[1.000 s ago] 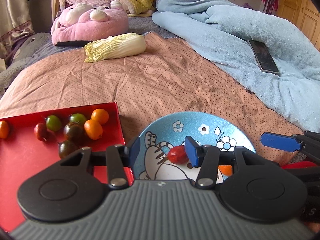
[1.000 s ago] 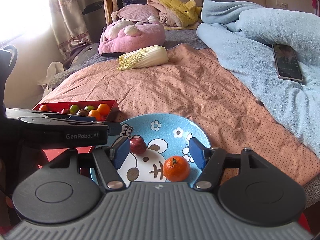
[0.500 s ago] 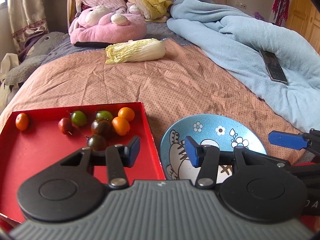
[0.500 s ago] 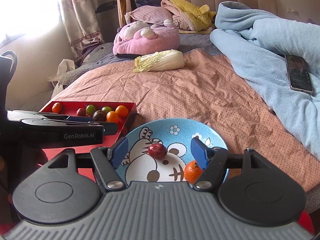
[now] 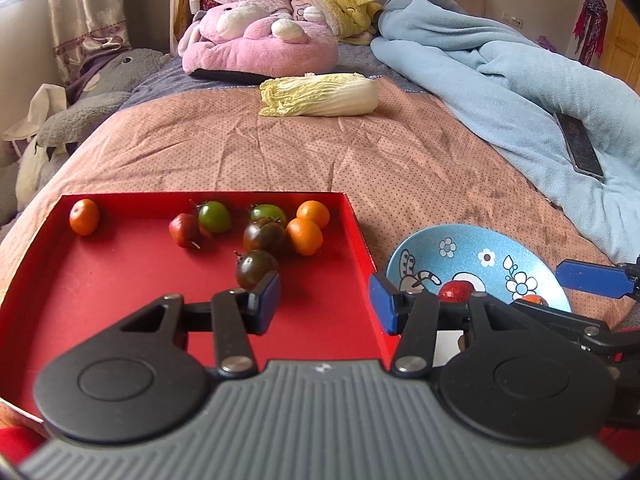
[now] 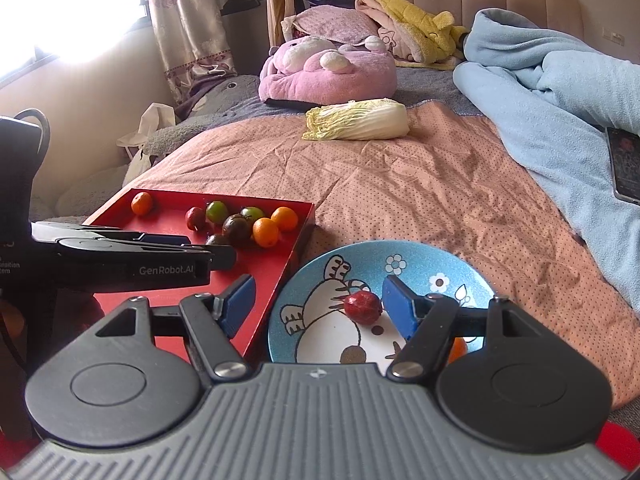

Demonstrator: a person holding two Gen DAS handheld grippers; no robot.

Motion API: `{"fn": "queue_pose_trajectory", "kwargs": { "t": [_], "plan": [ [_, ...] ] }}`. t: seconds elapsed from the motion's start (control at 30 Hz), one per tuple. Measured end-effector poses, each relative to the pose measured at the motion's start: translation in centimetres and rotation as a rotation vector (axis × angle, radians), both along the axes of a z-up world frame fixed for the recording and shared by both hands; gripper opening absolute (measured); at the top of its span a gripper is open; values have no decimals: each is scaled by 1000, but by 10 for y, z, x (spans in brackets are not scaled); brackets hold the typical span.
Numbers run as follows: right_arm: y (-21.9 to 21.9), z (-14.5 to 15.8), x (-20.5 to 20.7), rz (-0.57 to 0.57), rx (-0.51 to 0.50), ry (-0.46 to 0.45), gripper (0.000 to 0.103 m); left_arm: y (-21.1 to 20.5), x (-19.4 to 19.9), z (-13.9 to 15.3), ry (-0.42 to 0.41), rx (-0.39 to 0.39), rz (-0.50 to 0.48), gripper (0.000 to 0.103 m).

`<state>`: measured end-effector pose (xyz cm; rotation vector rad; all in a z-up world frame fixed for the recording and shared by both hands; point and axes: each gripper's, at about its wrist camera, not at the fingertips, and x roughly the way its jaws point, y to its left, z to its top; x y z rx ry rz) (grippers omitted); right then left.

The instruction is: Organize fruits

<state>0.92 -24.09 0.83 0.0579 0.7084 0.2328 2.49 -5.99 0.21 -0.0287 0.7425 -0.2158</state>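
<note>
Left wrist view shows the red tray (image 5: 100,280) on the bed, holding a loose cluster of small fruits — two orange ones (image 5: 308,226), two green ones (image 5: 215,216), a red one (image 5: 183,230) and two dark tomatoes (image 5: 256,268) — with a lone orange fruit (image 5: 84,216) at the far left corner. The left hand-held gripper (image 5: 324,300) hovers over the tray's right edge, released and empty, one fingertip just beside the nearer dark tomato. Just right of the tray sits the blue plate (image 6: 452,264), carrying a red fruit (image 6: 363,306) and an orange one partly hidden behind the right hand-held gripper (image 6: 320,304) — that one is also spread wide, grasping nothing. Farther up the pink bedspread (image 6: 400,184) lie a napa cabbage (image 6: 358,120), a pink plush (image 6: 328,70) and a blue blanket (image 6: 560,92) with a phone (image 6: 626,168) on it.
</note>
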Motion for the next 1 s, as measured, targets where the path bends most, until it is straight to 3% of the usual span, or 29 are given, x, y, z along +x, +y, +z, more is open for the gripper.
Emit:
{"fn": "queue_pose_trajectory", "kwargs": {
  "t": [0.23,0.67,1.0],
  "plan": [
    [18,-2,1,39,-3,13,86,18,0,-5,6,1,33,52],
    [35,-6,4,85,-1,34,87,42,10,-16,43,5,93,52],
    [28,-12,9,79,17,49,87,30,30,-23,76,22,90,52]
  ]
}}
